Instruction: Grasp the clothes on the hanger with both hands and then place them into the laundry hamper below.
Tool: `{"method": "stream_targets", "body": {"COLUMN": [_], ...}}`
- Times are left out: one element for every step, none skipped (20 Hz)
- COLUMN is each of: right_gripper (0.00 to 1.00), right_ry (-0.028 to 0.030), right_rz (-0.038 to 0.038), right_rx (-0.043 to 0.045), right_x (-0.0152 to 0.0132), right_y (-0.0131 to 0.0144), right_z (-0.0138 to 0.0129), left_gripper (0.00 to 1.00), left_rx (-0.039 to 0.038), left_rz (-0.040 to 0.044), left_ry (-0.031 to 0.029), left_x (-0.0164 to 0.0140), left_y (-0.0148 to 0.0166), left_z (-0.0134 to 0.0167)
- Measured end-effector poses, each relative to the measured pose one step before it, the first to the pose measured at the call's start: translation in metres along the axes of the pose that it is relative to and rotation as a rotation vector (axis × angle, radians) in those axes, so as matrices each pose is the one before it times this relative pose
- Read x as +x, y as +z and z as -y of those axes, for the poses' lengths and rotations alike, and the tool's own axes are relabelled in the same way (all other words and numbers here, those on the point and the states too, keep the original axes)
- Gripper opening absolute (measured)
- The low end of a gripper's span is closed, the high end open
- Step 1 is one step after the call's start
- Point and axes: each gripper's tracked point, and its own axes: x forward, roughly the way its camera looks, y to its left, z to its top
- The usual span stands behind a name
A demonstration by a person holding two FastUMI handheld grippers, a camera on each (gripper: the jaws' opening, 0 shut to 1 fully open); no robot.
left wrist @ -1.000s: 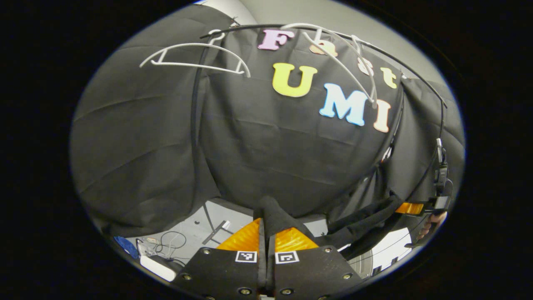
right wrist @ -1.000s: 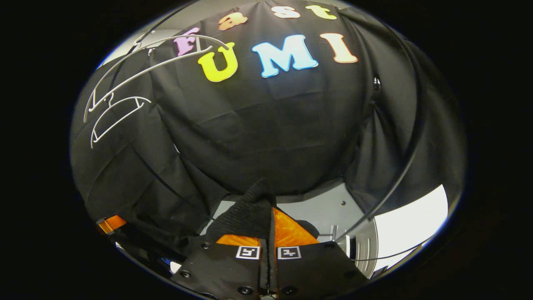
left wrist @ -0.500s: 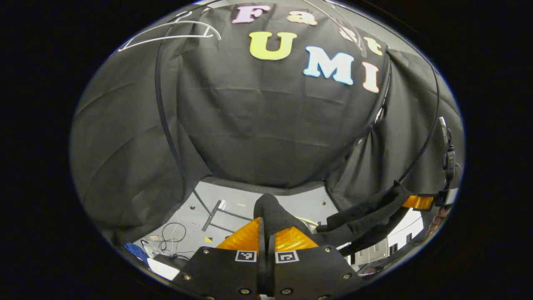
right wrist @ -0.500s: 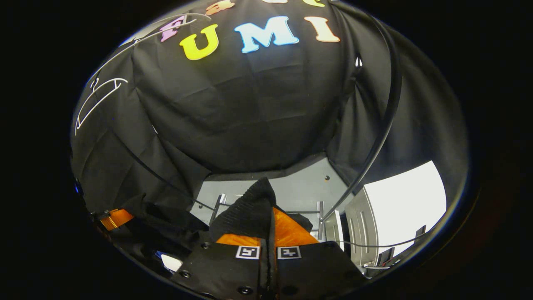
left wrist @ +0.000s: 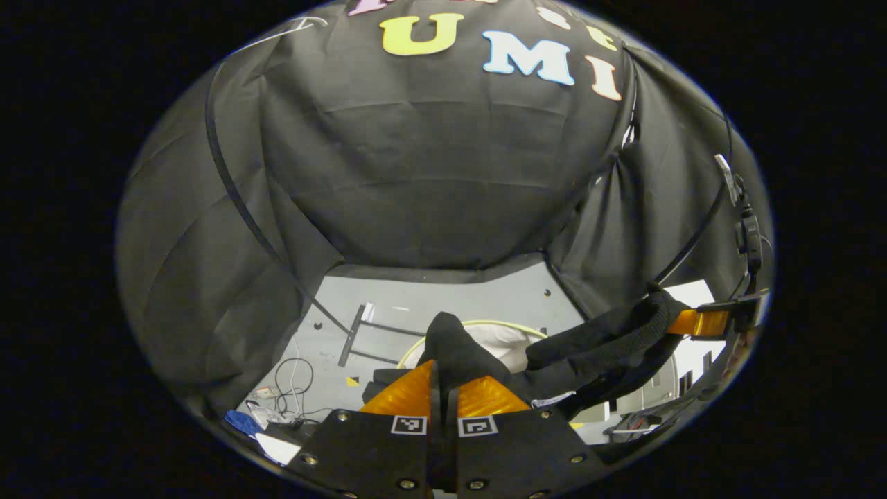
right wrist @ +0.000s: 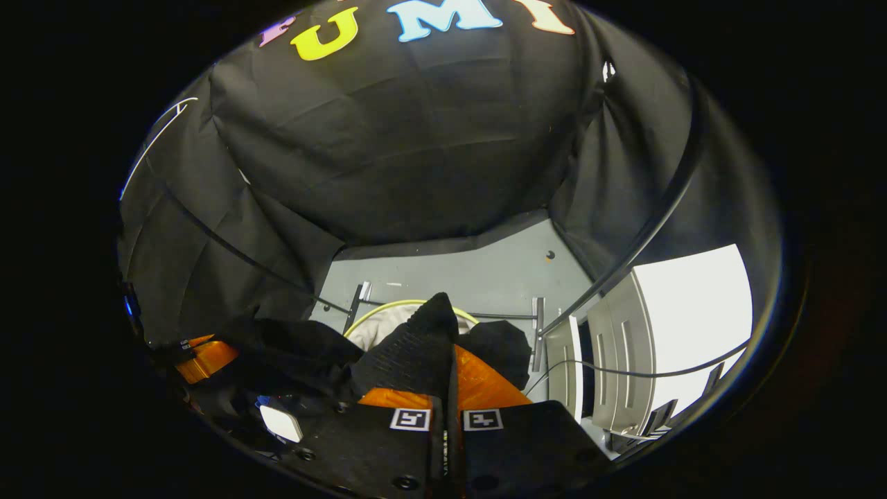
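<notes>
The black cloth wall (left wrist: 429,180) takes the upper sweep of the left gripper view, from nine o'clock round to three, and it does the same in the right gripper view (right wrist: 416,138). Below it lies the grey floor (left wrist: 457,298), seen again in the right gripper view (right wrist: 478,277).

Now the black garment (left wrist: 596,346): in the left gripper view it stretches as a thick band from six o'clock out toward three o'clock, strung between the two grippers. In the right gripper view the same garment (right wrist: 291,346) sags from the centre toward eight o'clock, its ribbed edge bunched up at six.

Underneath it, the laundry hamper (left wrist: 485,324) shows its yellow-green rim and pale lining just above centre-bottom, partly covered by the cloth; the right gripper view catches the rim (right wrist: 378,308) too, just behind the ribbed edge.

The left gripper (left wrist: 443,388) sits at six o'clock, fingers pressed together with a fold of the garment pinched between them. The right gripper (right wrist: 449,378) is likewise clamped on the ribbed edge. Each also appears in the other's view: the right one (left wrist: 707,322) at three o'clock, the left one (right wrist: 208,355) at eight, both at the garment's ends.

Smaller still: a white clothes hanger (left wrist: 291,29) at eleven o'clock, tangled cables (left wrist: 287,388) on the floor at seven, and a dark stand foot (left wrist: 353,336) near them.
</notes>
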Motion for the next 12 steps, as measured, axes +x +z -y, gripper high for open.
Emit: {"method": "stream_targets", "body": {"right_gripper": [0.04,0.04,0.04,0.06,0.06,0.10,0.04,0.07,0.11,0.11,0.13,0.14], "right_ry": [0.00338,0.00192,0.00546,0.00483,0.00189,0.00424,0.00256,0.00149,-0.00130,0.00481,0.01439,0.00788], "right_rz": [-0.01612,-0.01187,-0.01134,-0.01119,-0.00658,-0.00447,-0.00725,-0.00810,-0.00464,-0.00324,-0.00368,0.00138], "right_rx": [-0.00965,-0.01231,-0.01051,-0.00841,-0.00825,-0.00589,-0.00122,0.00162,0.00264,0.00568,0.00532,0.00286], "right_x": [0.00460,0.00469,0.00391,0.00219,0.00212,0.00161,0.00046,0.00184,0.00043,-0.00092,-0.00111,0.00176], "right_y": [-0.00292,-0.00216,-0.00192,-0.00461,-0.00128,-0.00095,0.00127,-0.00416,-0.00028,-0.00118,-0.00148,-0.00047], "right_z": [-0.00152,-0.00140,-0.00152,-0.00220,-0.00108,-0.00092,-0.00037,-0.00078,-0.00003,-0.00203,-0.00257,-0.00213], "left_gripper": [0.01,0.02,0.02,0.02,0.02,0.00,0.03,0.04,0.04,0.04,0.04,0.04], "left_rx": [0.00001,-0.00346,-0.00506,-0.00539,-0.00523,-0.00170,0.00099,0.00164,-0.00101,-0.00331,-0.00812,-0.00893], "left_rz": [-0.01967,-0.01345,-0.01324,-0.01278,-0.01270,-0.01162,-0.00754,-0.00634,-0.00608,-0.00285,-0.00231,-0.01071], "left_ry": [0.00116,0.00343,0.00415,0.00594,0.00546,-0.00342,-0.00079,0.00488,0.00615,0.00414,-0.00169,-0.00125], "left_x": [0.00473,0.00389,0.00567,0.00343,-0.00491,-0.00116,0.00035,-0.00001,-0.00053,0.00081,0.00107,0.00069], "left_y": [-0.00684,-0.00856,-0.00653,-0.00406,-0.00166,-0.00369,-0.00234,-0.00332,-0.00135,-0.00051,0.00014,-0.00297], "left_z": [0.00041,0.00013,0.00020,0.00154,0.00059,0.00047,-0.00114,-0.00420,-0.00229,-0.00066,0.00032,0.00157]}}
